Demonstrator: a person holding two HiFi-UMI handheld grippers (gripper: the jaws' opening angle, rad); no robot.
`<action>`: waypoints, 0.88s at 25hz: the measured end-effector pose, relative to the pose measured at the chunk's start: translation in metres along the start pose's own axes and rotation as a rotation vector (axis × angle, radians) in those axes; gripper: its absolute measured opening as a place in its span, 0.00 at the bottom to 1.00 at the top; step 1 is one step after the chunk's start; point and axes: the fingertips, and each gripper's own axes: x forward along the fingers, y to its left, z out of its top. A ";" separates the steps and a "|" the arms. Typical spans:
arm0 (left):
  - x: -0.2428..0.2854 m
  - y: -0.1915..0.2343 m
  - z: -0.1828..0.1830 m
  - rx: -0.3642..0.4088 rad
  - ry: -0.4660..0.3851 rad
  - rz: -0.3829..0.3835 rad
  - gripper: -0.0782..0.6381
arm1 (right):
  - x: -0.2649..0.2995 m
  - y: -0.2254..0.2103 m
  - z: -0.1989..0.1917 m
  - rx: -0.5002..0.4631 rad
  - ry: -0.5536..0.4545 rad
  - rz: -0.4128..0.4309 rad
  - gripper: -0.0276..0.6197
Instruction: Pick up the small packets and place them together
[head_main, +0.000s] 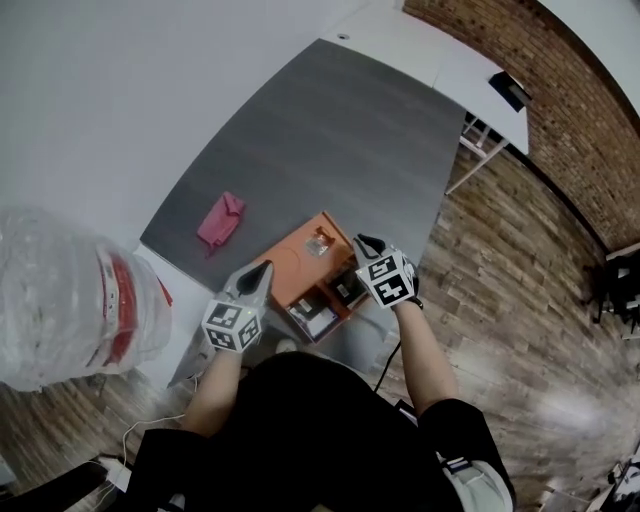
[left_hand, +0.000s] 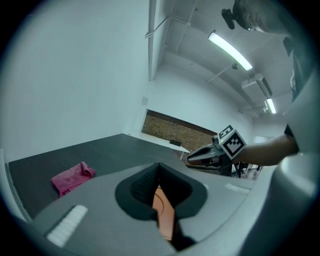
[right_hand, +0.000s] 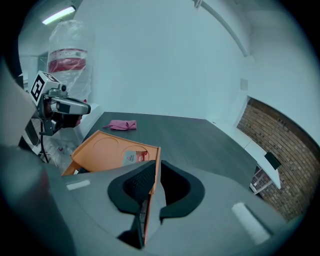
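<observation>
Right gripper view: the right gripper (right_hand: 156, 163) is closed over the flat orange plastic tray's (right_hand: 107, 150) edge; the left gripper (left_hand: 159, 165) is likewise closed.

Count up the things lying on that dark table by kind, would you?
Pink cloth: 1
Orange tray: 1
Small packet, white and red, on the tray: 1
Total: 3
The dark things beside the tray are too unclear to count.

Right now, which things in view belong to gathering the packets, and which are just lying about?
Job: small packet on the orange tray; what look like more packets at its near edge.
Lying about: pink cloth; plastic-wrapped bundle.
</observation>
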 end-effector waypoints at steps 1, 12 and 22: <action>0.001 -0.002 0.002 0.007 -0.004 -0.003 0.11 | -0.005 -0.001 0.000 -0.001 -0.006 0.000 0.10; 0.002 -0.030 0.003 0.012 -0.019 -0.027 0.11 | -0.023 0.049 -0.029 -0.084 0.023 0.126 0.10; -0.019 -0.035 -0.018 -0.010 0.023 -0.005 0.11 | -0.019 0.109 -0.049 -0.333 0.085 0.295 0.13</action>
